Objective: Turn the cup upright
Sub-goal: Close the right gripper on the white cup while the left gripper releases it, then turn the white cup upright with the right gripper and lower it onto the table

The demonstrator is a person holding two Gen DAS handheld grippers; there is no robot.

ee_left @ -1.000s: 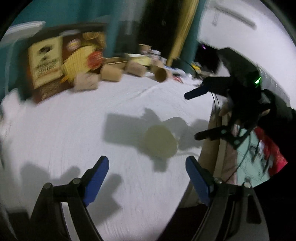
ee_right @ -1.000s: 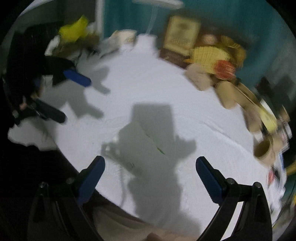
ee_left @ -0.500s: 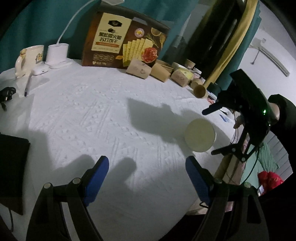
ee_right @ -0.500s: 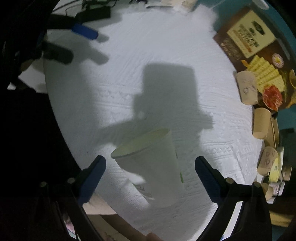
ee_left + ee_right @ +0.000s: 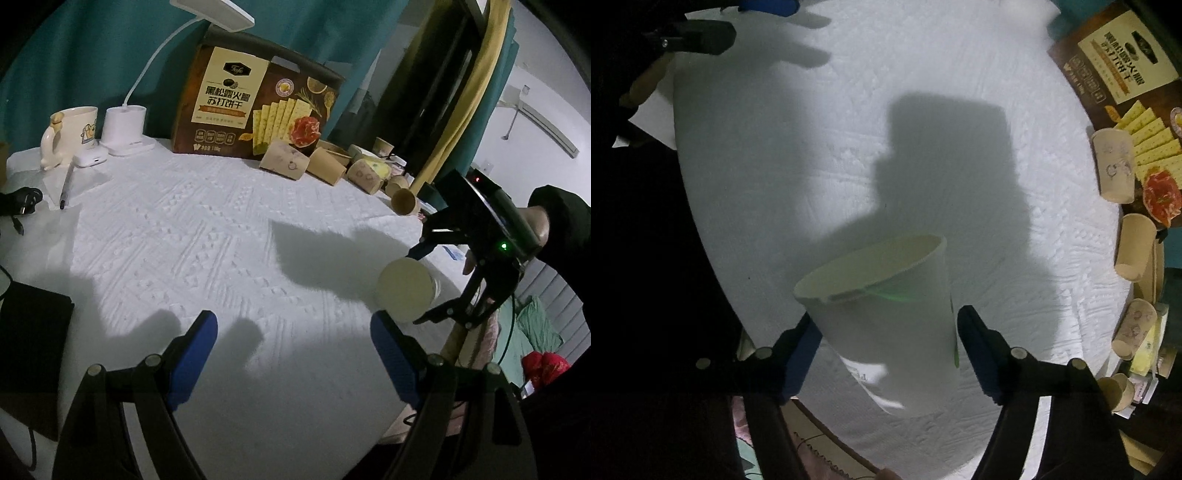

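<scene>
**Inspector A:** White paper cup (image 5: 886,321) lies on its side near the edge of the tabletop (image 5: 923,155), which is under a white embossed cloth; its rim faces away from the right gripper (image 5: 888,343). A green line shows inside the rim.

**Inspector B:** And the right gripper's grip?

**Inspector A:** Half a second ago its fingers (image 5: 975,343) stood well clear either side. The jaws have just been closing, and the blue pads now sit against the cup's wall on both sides, pinching it. The cup also fills more of that view than before.

**Inspector B:** Left gripper?

**Inspector A:** The left gripper (image 5: 291,354) hovers over bare cloth, fingers spread with nothing between them, unchanged from earlier. From its camera the cup (image 5: 404,291) shows its round base, clasped by the other tool.

**Inspector B:** Surroundings?

**Inspector A:** Cracker box (image 5: 258,110), brown paper cups (image 5: 325,166) on their sides, a desk lamp (image 5: 123,127) and a mug (image 5: 72,129) at the far edge.
</scene>
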